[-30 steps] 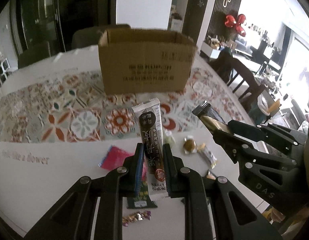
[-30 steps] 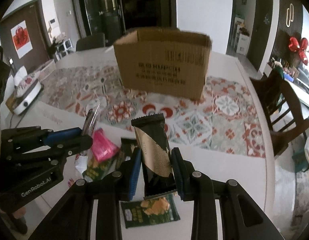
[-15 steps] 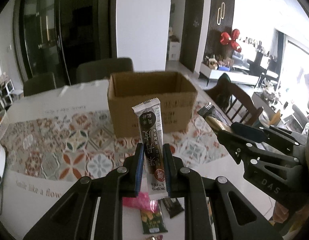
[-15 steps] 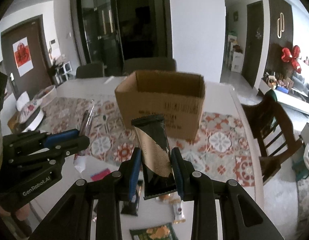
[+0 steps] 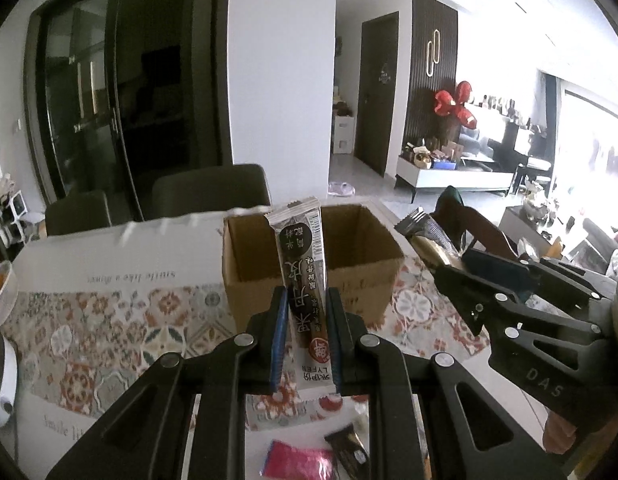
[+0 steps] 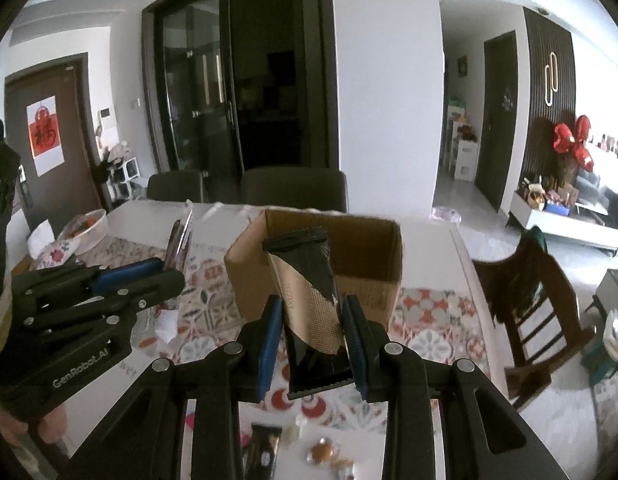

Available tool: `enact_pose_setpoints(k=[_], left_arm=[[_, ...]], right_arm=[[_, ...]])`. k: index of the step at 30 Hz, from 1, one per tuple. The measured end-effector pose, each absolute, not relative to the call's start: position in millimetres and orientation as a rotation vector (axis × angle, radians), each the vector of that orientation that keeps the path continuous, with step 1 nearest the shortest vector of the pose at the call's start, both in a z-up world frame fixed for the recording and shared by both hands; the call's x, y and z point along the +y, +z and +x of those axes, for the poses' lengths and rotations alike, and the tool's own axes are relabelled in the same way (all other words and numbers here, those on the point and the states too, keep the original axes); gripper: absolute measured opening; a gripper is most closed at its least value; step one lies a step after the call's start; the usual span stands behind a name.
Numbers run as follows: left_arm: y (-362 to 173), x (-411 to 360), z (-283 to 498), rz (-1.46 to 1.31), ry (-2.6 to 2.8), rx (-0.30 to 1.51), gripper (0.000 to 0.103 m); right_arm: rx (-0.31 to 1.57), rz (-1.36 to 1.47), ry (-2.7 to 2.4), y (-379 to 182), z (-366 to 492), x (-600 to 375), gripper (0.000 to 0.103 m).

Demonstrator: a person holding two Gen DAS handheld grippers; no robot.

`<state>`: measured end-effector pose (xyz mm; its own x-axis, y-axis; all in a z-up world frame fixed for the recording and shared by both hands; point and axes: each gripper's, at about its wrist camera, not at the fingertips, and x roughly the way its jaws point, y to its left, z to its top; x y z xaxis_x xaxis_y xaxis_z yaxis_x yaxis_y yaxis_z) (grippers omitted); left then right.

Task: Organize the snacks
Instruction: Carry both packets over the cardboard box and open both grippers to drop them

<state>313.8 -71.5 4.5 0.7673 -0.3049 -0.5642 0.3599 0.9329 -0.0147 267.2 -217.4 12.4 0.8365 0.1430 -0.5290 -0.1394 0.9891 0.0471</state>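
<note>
Snack stick (image 5: 305, 276) between left fingers (image 5: 278, 336) — clamped

The cardboard box (image 5: 313, 276) stands open-topped on the patterned mat (image 5: 109, 336), which lies across the desk (image 5: 109, 256). Two chairs (image 6: 294, 189) stand behind the desk's far edge, side by side, and a wooden chair (image 6: 537, 300) stands off its right side. The left gripper (image 5: 305, 340) is in front of the box, with a long snack stick (image 5: 303, 280) upright between its jaws, its top overlapping the box's opening. The right gripper (image 6: 311, 342) is just beside it to the right, a wider snack bar (image 6: 309, 300) upright between its jaws, also before the box. Near the desk's front edge, below the grippers, lie loose snack packets (image 5: 297, 460). A bowl (image 6: 85, 226) sits at the desk's far left.
</note>
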Motion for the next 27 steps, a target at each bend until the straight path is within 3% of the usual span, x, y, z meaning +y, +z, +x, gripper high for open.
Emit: enact_pose_setpoints(k=[16, 27], left_arm=[[14.4, -87.0, 405.6, 0.121, -0.358, 0.594, 0.019], [-24.8, -93.2, 482.7, 0.088, -0.359, 0.728, 0.019]], right_arm=[[0.588, 0.05, 0.16, 13.5, 362.6, -231.2, 0.032], [0.661, 0.055, 0.158, -12.9, 432.3, -239.8, 0.032]])
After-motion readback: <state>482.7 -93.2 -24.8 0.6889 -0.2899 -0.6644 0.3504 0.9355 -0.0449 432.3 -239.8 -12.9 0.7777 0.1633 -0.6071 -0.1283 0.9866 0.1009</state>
